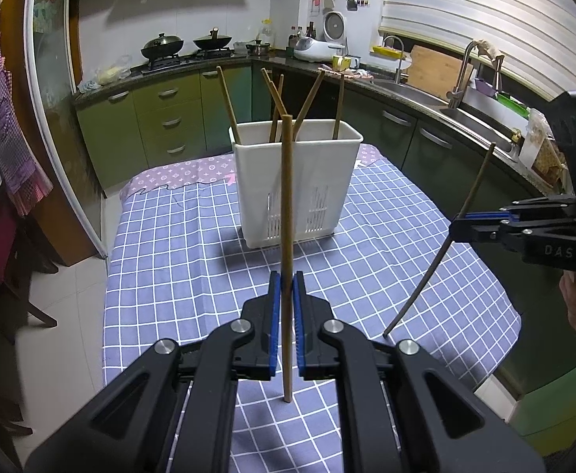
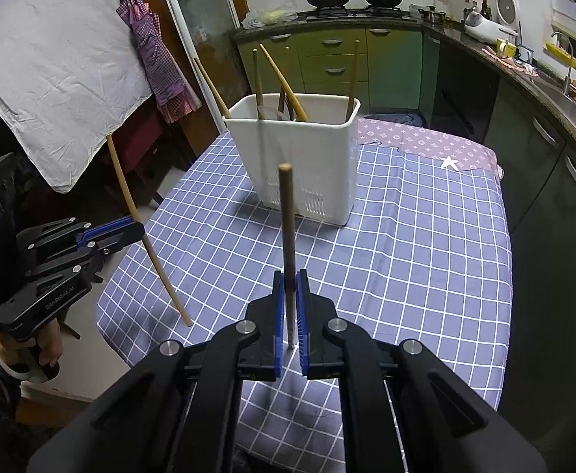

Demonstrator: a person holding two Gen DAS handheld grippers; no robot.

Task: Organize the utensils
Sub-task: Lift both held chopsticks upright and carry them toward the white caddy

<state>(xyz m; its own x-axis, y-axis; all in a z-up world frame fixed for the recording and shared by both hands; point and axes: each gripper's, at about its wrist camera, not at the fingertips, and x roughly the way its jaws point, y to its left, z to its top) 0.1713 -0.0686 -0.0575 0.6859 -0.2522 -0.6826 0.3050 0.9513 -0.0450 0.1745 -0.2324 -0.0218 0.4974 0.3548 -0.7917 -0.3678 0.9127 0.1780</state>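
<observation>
A white plastic utensil holder point(image 1: 296, 181) stands on the blue checked tablecloth, with several wooden chopsticks leaning in it; it also shows in the right wrist view point(image 2: 303, 157). My left gripper point(image 1: 287, 280) is shut on a light wooden chopstick point(image 1: 287, 197), held upright in front of the holder; the same gripper point(image 2: 140, 232) and chopstick point(image 2: 130, 197) show at the left of the right wrist view. My right gripper point(image 2: 290, 276) is shut on a darker chopstick point(image 2: 287, 220), also upright; that gripper point(image 1: 455, 230) and chopstick point(image 1: 477, 181) show at the right of the left wrist view.
The table point(image 1: 177, 260) is covered by the checked cloth with a purple patterned cloth point(image 1: 193, 173) at its far end. Green kitchen cabinets point(image 1: 162, 118), a stove with woks point(image 1: 185, 45) and a sink point(image 1: 461, 114) line the walls. An apron point(image 2: 158, 63) hangs left.
</observation>
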